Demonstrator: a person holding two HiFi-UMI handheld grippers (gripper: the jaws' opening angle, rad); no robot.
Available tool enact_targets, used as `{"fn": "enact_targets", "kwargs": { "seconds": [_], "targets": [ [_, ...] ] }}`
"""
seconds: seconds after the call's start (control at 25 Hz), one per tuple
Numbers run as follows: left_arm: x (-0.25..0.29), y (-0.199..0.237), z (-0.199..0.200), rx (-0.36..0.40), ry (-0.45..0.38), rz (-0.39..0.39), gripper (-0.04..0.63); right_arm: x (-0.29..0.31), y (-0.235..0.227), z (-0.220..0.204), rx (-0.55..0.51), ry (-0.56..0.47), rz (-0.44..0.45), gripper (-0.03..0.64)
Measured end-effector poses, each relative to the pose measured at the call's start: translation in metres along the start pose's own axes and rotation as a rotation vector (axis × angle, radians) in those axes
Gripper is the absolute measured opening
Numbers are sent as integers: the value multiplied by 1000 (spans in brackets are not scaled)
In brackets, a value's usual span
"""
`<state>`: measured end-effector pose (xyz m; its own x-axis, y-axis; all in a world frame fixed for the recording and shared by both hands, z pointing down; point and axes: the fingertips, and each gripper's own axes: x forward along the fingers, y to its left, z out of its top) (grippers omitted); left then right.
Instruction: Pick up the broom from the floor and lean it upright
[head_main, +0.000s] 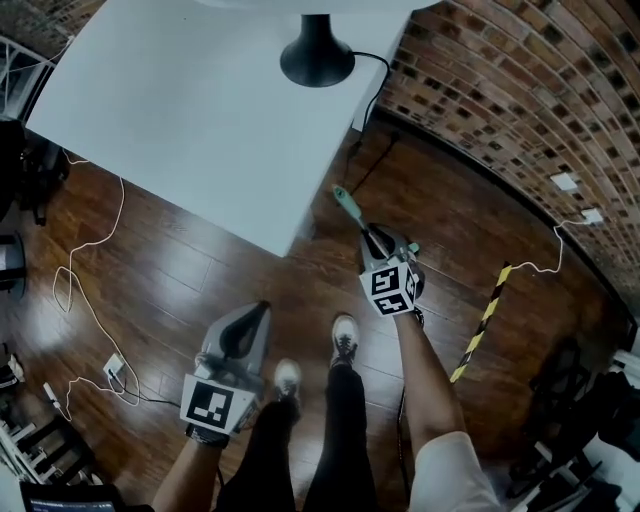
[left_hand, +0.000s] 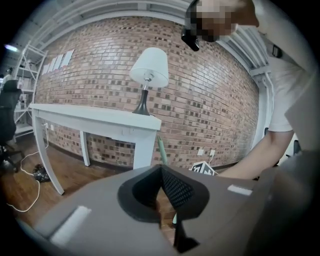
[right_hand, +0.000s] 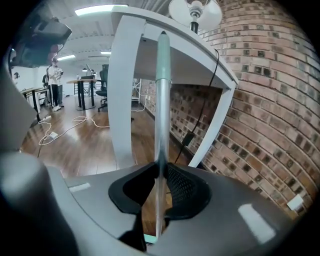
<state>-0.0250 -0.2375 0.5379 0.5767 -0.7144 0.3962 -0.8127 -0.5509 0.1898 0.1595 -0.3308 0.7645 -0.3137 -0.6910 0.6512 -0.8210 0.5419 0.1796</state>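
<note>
Though between jaws, broom (right_hand: 161, 100), head unseen

Lamp (head_main: 317, 52) on table (head_main: 170, 120), broom (head_main: 349, 208) beside table corner

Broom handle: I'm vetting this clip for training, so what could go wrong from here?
1. Only the right gripper clamps the thin, smooth broom handle; it may pivot or slip in the jaws.
2. Its green tip is close to the white table corner and could strike it.
3. The lamp cable hangs by the brick wall, where a leaned broom might snag it.
</note>
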Motion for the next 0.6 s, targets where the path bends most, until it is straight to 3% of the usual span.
{"fn": "enact_targets", "kwargs": {
  "seconds": [0.4,0.6],
  "targets": [
    [5,3,-16,-50,53,47,2,6,9,34,-28,-75,38,87],
    [11,-1,-18,-6,52,68,2,3,8,39,-6,-81,42,87]
  ]
}}
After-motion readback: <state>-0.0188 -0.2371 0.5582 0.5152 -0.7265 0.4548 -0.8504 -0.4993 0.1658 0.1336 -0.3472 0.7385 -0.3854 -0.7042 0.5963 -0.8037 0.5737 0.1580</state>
